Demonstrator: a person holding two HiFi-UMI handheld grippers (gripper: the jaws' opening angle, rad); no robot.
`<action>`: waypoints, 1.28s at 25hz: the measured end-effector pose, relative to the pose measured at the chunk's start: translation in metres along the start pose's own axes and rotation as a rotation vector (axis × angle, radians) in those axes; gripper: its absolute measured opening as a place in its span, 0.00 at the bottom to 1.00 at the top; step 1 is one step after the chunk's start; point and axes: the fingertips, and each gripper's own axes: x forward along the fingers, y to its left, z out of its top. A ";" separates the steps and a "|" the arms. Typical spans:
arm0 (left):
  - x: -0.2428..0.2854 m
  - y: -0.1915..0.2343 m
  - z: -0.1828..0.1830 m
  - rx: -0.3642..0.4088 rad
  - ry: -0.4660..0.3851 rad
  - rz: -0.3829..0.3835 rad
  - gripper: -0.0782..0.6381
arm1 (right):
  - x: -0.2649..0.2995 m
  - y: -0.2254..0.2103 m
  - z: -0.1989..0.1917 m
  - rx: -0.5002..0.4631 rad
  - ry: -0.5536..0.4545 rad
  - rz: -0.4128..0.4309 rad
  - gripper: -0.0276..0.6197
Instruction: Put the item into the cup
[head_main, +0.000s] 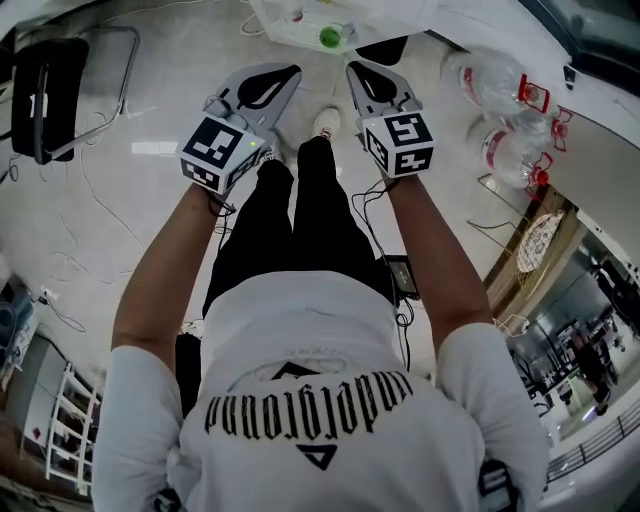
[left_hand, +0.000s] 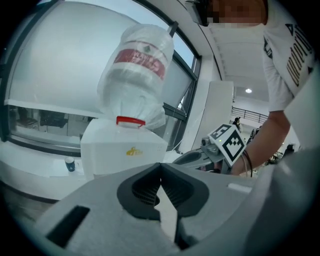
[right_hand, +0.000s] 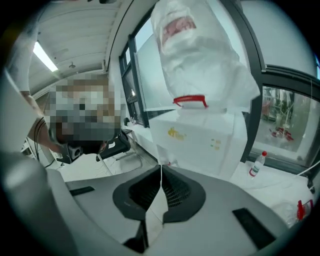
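Observation:
Both grippers are held out in front of the person, above a pale floor, with nothing in them. In the head view the left gripper (head_main: 287, 73) and the right gripper (head_main: 356, 70) point forward side by side. In its own view the left gripper (left_hand: 160, 165) has its jaws shut, pads meeting. The right gripper (right_hand: 161, 167) is likewise shut and empty. A small dark blue cup (left_hand: 70, 164) stands on a counter at the far left of the left gripper view. I cannot tell which thing is the item.
A white water dispenser (left_hand: 122, 150) with an upturned bottle (left_hand: 137, 70) stands ahead by the windows. A small red-capped bottle (right_hand: 256, 164) is on the counter. Big water bottles (head_main: 495, 80) lie on the floor at right, a black chair (head_main: 50, 90) at left, a clear tray (head_main: 300, 25) ahead.

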 end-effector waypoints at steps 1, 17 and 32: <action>-0.005 -0.003 0.011 0.007 -0.012 -0.002 0.13 | -0.010 0.004 0.011 -0.009 -0.015 0.000 0.07; -0.100 -0.053 0.136 0.058 -0.138 -0.054 0.13 | -0.139 0.083 0.155 -0.066 -0.246 0.004 0.07; -0.190 -0.086 0.214 0.126 -0.268 -0.078 0.13 | -0.217 0.143 0.223 -0.177 -0.373 0.034 0.07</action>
